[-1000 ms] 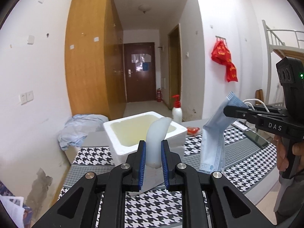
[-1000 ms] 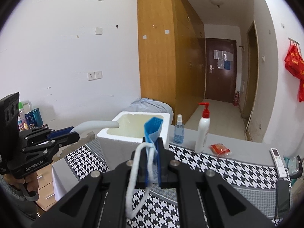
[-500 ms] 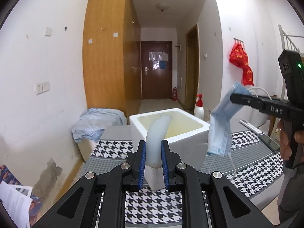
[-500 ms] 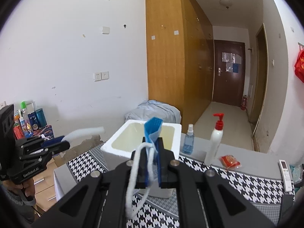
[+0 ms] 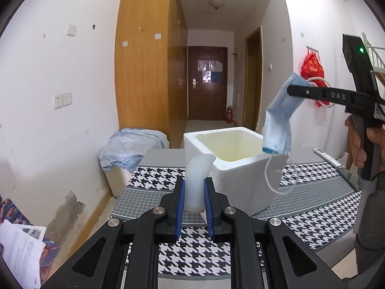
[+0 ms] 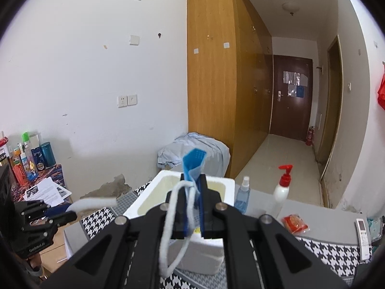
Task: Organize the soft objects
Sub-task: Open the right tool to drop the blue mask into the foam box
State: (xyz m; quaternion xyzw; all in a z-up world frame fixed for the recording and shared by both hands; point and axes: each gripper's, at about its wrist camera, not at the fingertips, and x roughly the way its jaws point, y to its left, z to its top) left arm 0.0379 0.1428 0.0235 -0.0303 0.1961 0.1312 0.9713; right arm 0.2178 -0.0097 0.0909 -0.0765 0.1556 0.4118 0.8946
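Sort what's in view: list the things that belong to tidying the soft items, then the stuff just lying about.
Part of the job:
blue face mask, held in the right gripper
white soft strip, held in the left gripper
white foam box

Just lying about:
pump bottle
spray bottle
red snack packet
remote control

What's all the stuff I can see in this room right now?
white foam box: one, on the houndstooth tablecloth
blue pleated face mask: one, held over the box
pale soft curved strip: one, whitish, held near the box
red-pump white bottle: one, behind the box
clear blue spray bottle: one, beside the box
red snack packet: one, on the table
white remote control: one, right table edge
left gripper: black, blue fingers, holding the strip
right gripper: black, holding the mask
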